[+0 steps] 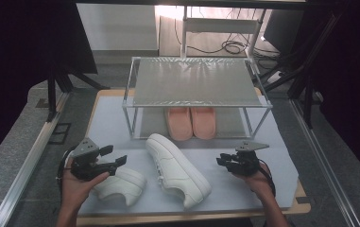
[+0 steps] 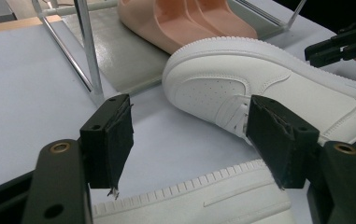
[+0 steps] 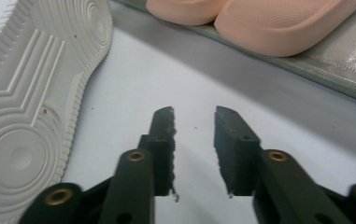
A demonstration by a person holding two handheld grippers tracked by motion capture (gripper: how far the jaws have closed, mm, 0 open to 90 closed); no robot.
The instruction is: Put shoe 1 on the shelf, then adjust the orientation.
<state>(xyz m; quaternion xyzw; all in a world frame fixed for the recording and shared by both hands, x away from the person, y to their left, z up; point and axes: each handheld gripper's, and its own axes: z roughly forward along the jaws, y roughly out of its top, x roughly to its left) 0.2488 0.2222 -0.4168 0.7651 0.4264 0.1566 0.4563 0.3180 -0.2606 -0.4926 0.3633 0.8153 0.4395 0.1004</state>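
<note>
From the high view, two white sneakers are seen on the pale mat (image 1: 272,156) in front of a wire shoe rack (image 1: 196,82): one sneaker (image 1: 177,169) lies tipped on its side in the middle of the mat, and the second sneaker (image 1: 121,185) sits at the near left corner, partly covered by the left hand. A pair of pink slippers (image 1: 190,122) is stored on the rack's lower shelf, toes toward the person. The left gripper (image 1: 114,158) is held just above the near sneaker, and the right gripper (image 1: 223,161) is held to the right of the tipped sneaker, apart from it. What cannot be read from above is supplied by the gripper views. In the left gripper view, the jaws are shown spread wide with nothing between the pads; the ribbed sole edge of the near sneaker (image 2: 199,198) is seen directly below them, the perforated toe and laces of the tipped sneaker (image 2: 259,88) beyond, and the right gripper (image 2: 339,44) at the upper right edge. In the right gripper view, the right gripper (image 3: 194,149) is shown partly open over bare mat, gripping nothing, while the patterned outsole of the tipped sneaker (image 3: 31,98) is exposed at the left and the slippers' toes (image 3: 259,23) are seen above.
</note>
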